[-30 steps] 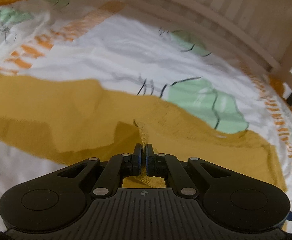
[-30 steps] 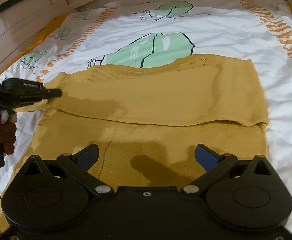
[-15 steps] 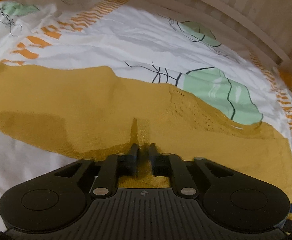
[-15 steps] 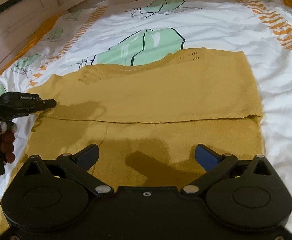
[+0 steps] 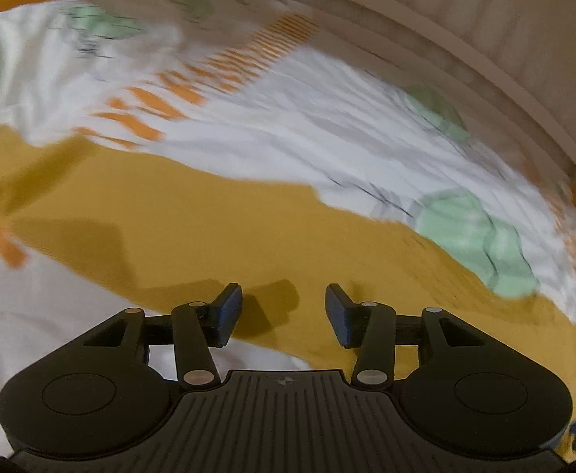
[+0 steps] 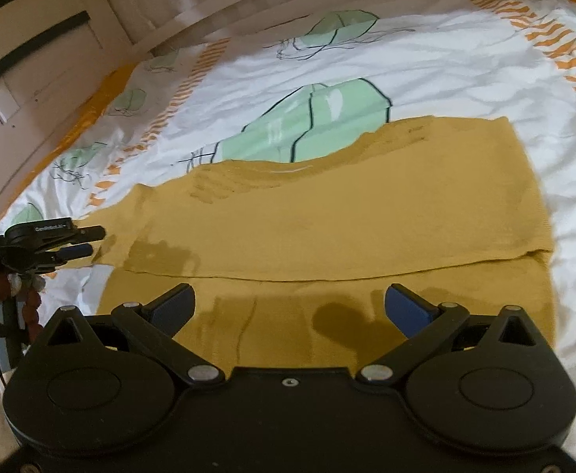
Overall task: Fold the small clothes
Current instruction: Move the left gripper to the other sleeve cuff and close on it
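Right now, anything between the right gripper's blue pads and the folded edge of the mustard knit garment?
No other object: only the garment's lower layer lies between the right gripper and that fold edge, seen in the right wrist view.

Bed w/ printed sheet; folded mustard garment flat on it.

Patterned bedsheet; pale slatted headboard; dim light

small white lettering on the left gripper, too blurred to read.
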{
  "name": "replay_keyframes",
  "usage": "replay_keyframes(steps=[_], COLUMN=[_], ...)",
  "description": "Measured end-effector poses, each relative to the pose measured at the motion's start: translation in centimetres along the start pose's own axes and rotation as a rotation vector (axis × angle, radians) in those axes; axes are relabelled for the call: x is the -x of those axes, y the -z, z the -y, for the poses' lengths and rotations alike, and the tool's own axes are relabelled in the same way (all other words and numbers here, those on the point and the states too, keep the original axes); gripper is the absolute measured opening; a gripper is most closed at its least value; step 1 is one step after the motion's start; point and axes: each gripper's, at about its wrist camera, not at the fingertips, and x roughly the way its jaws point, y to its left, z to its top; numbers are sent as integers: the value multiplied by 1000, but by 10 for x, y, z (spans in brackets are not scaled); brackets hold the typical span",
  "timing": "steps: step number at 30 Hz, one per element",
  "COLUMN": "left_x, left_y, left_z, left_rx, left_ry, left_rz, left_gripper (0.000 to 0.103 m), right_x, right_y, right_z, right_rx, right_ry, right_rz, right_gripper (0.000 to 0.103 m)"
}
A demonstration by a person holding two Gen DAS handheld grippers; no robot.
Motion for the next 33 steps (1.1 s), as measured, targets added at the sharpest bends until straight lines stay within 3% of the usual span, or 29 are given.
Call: replay_keyframes(steps=[5,11,18,22,28,33], left_x=[24,43,39,31,14,2], left_y=[-22,-52,-67,-68,-68,-65], left_z=[-49,-107,-165,-185,-213,-229], left_rx=[125,188,273,292,340,403], left_ry=[-81,-194,-264,-307,-317,-263], left_rz=[85,152,152,145,135,158], left_gripper=[45,49,49,49,49,53], right_x=[-3,-2,-1,2,-1,-8], right_y=[2,1,-3,-2,3,6], right_z=[-7,-15,-23,-41,-59,-60], right_rx=[8,18,-39,22,69,66], right_ry=[-36,-70,-115,-175,-204,-192], right_rz=[-1,30,63,108,106,83], right_gripper=[102,102,102,102,102,102])
